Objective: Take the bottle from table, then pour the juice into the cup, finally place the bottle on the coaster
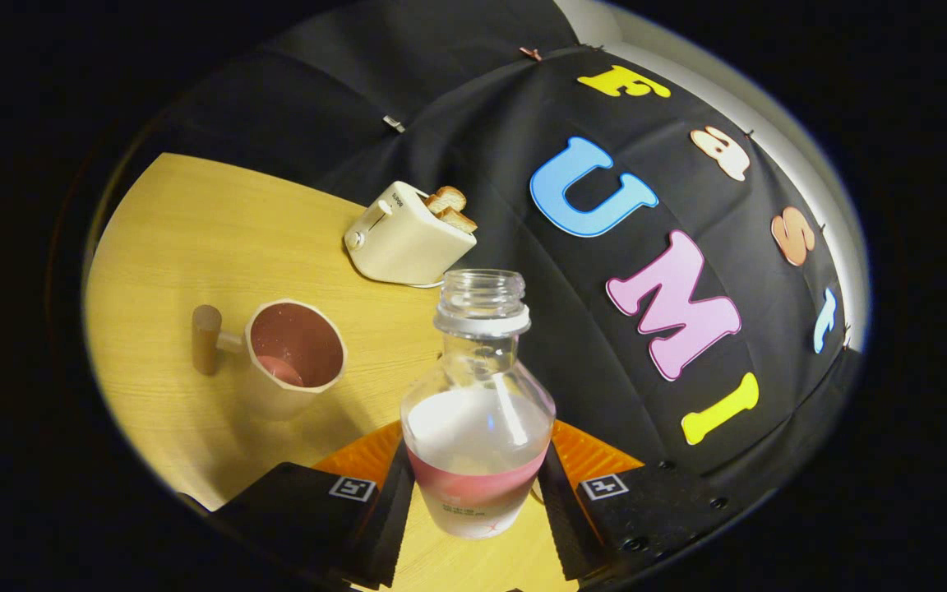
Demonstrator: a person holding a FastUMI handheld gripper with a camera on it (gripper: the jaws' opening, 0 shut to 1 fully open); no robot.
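One clear plastic bottle (478, 411) (uncapped, upright), pinched between tongs (473, 501); orange ribbed coaster (597, 456) directly beneath and behind; pink-lined mug (293, 358) stands left on the bench (219, 238).

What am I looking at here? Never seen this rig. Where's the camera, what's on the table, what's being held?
There is no robot arm: a person carries a handheld two-finger gripper, and a fisheye camera riding on it looks forward along the fingers. The fingers press on both sides of an uncapped clear bottle with a little pink juice low inside. The view is tilted. On the wooden table, beside the bottle, sits a cup with a wooden handle and some pink liquid inside. Beyond stands a cream toaster with bread slices in it. An orange coaster shows just behind the fingers.
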